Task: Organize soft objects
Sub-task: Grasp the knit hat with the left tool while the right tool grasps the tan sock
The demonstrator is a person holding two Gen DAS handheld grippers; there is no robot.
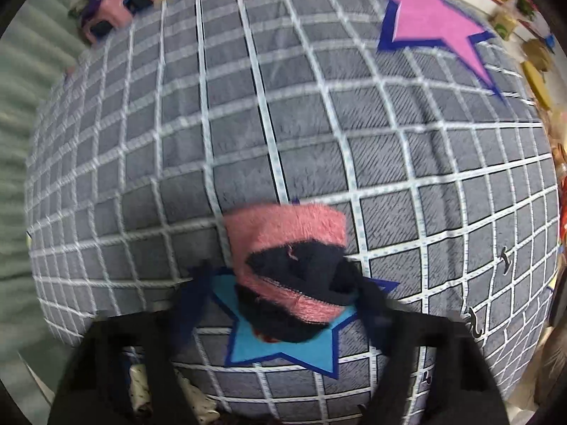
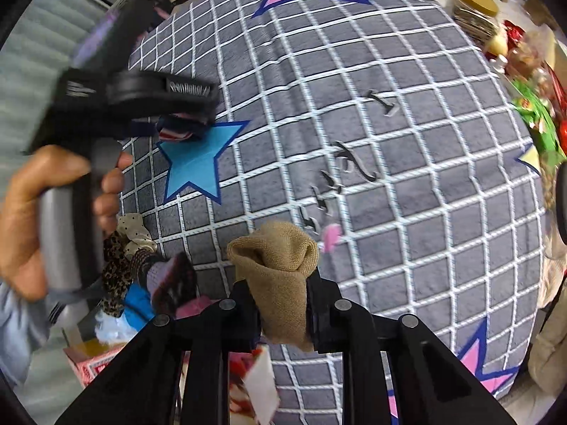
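My right gripper [image 2: 280,304] has its jaws pinching one tan sock [image 2: 280,269], my left gripper's [image 1: 283,304] jaws stand spread around one pink-and-navy sock bundle [image 1: 290,269] over the blue star [image 1: 283,347], with open gridded blanket [image 1: 319,124] ahead.

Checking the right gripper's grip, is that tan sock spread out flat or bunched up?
Bunched up. The tan sock is crumpled into a wad, pinched between the right gripper fingers above the checked cloth.
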